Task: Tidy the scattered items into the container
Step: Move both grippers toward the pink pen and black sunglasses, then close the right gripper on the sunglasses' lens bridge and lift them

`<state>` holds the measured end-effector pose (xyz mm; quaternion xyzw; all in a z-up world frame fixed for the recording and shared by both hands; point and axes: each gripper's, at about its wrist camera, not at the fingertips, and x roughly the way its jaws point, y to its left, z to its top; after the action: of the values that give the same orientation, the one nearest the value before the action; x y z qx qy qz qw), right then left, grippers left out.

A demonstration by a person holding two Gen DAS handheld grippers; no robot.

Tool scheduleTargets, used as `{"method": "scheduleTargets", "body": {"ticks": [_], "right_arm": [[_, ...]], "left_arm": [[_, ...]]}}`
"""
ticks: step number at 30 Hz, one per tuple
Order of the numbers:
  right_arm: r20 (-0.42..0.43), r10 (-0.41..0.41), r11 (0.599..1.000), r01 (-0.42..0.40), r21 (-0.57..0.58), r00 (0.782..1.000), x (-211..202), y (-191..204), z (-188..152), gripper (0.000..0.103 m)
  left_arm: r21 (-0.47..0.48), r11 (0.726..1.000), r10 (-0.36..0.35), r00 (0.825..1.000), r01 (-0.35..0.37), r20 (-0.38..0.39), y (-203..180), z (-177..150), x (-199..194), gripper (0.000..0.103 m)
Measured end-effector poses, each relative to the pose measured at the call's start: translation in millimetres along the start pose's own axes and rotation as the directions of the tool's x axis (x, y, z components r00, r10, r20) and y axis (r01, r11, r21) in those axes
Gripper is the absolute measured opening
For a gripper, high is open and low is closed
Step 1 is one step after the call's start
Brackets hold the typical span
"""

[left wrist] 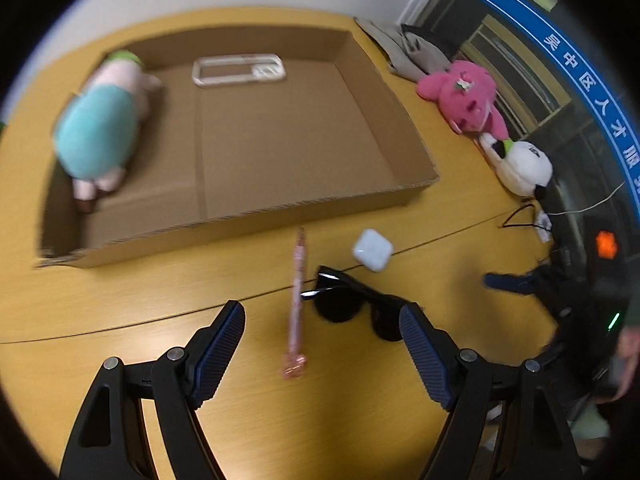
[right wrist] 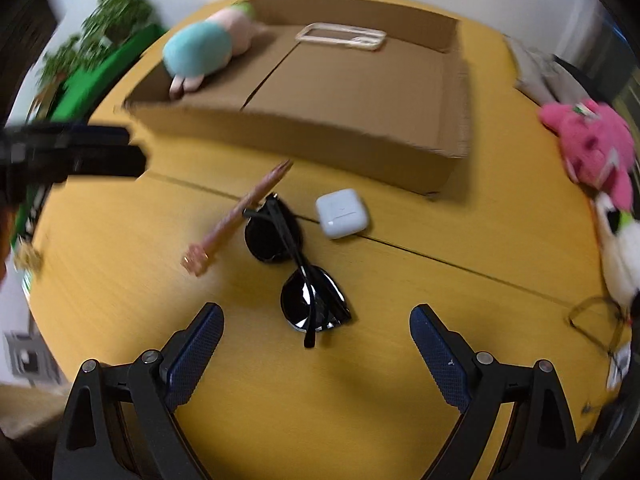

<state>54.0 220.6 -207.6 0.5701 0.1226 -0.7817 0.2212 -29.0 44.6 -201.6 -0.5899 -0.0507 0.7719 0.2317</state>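
A shallow cardboard box [left wrist: 352, 184] [right wrist: 360, 148] sits on the yellow table, holding a teal and pink plush [left wrist: 100, 124] [right wrist: 200, 52] and a clear phone case [left wrist: 239, 70] [right wrist: 342, 37]. In front of it lie a pink pen [left wrist: 297, 300] [right wrist: 236, 220], black sunglasses [left wrist: 356, 304] [right wrist: 296, 268] and a white earbud case [left wrist: 373, 249] [right wrist: 341, 213]. My left gripper [left wrist: 322, 316] hangs open above the pen and sunglasses, nothing between its fingers. My right gripper [right wrist: 316, 320] is open too, over the near lens of the sunglasses.
A pink plush [left wrist: 464, 96] [right wrist: 592, 140] and a white panda plush [left wrist: 520, 164] [right wrist: 620, 252] lie at the table's right edge, with folded grey cloth [left wrist: 408, 52] behind them. Cables [left wrist: 528, 216] trail at the right. A green plant [right wrist: 104, 28] stands off the table's far left.
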Motion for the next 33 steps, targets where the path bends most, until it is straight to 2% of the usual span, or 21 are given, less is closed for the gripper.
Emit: {"method": "scheduleTargets", "body": {"ticks": [4,8,11,12,14,17,18,22,24,26,28,30,33], "right_arm": [[-0.023,0.003,0.990,-0.007,-0.144,1.000,39.7,12.1,-2.0,0.096],[-0.039,0.019,0.964,-0.028,-0.263,0.999,67.7,16.0,-4.4,0.096],[-0.060,0.040,0.943,-0.058,-0.328,0.997,78.4,13.3,-9.0,0.094],[-0.063,0.045,0.933,-0.065,-0.353,0.997,80.6,12.5,-11.3,0.093],[-0.072,0.052,0.915,-0.077,-0.397,0.996,84.4,10.9,-16.0,0.090],[-0.070,0.060,0.896,-0.084,-0.436,0.996,88.0,7.3,-21.4,0.089],[-0.065,0.064,0.892,-0.087,-0.444,0.996,87.8,6.9,-22.2,0.089],[-0.057,0.089,0.861,-0.106,-0.497,0.994,86.1,4.8,-24.9,0.087],[-0.055,0.101,0.847,-0.115,-0.518,0.993,84.6,2.1,-25.8,0.081],[-0.054,0.116,0.829,-0.127,-0.545,0.992,82.8,-1.5,-26.4,0.075],[-0.059,0.127,0.804,-0.137,-0.579,0.990,81.1,-5.5,-26.6,0.069],[-0.068,0.134,0.779,-0.147,-0.610,0.989,79.7,-8.3,-26.7,0.059],[-0.080,0.140,0.747,-0.158,-0.646,0.987,78.8,-11.9,-27.6,0.059]], "left_arm": [[0.021,0.996,-0.085,0.995,0.086,-0.052,4.2,12.6,36.8,0.080],[0.122,0.985,-0.104,0.987,0.119,-0.120,-0.8,19.7,65.5,0.079],[0.246,0.956,-0.123,0.979,0.161,-0.160,-8.5,23.5,76.5,0.080],[0.296,0.936,-0.140,0.974,0.189,-0.178,-13.2,24.0,79.0,0.080],[0.425,0.878,-0.143,0.968,0.221,-0.207,-25.5,22.6,83.6,0.080],[0.584,0.781,-0.101,0.968,0.221,-0.231,-40.8,17.5,91.8,0.080],[0.639,0.737,-0.082,0.967,0.221,-0.241,-46.0,14.4,95.4,0.080],[0.829,0.523,0.022,0.969,0.198,-0.245,-63.7,-3.2,109.7,0.080],[0.883,0.417,0.048,0.965,0.215,-0.258,-69.9,-13.4,114.9,0.080],[0.911,0.335,0.076,0.957,0.239,-0.279,-72.8,-22.9,121.2,0.080],[0.924,0.286,0.096,0.952,0.254,-0.291,-73.1,-29.6,127.7,0.080],[0.931,0.262,0.108,0.951,0.253,-0.289,-71.0,-32.9,132.2,0.079],[0.936,0.243,0.107,0.952,0.255,-0.287,-70.3,-37.2,135.9,0.078]]}}
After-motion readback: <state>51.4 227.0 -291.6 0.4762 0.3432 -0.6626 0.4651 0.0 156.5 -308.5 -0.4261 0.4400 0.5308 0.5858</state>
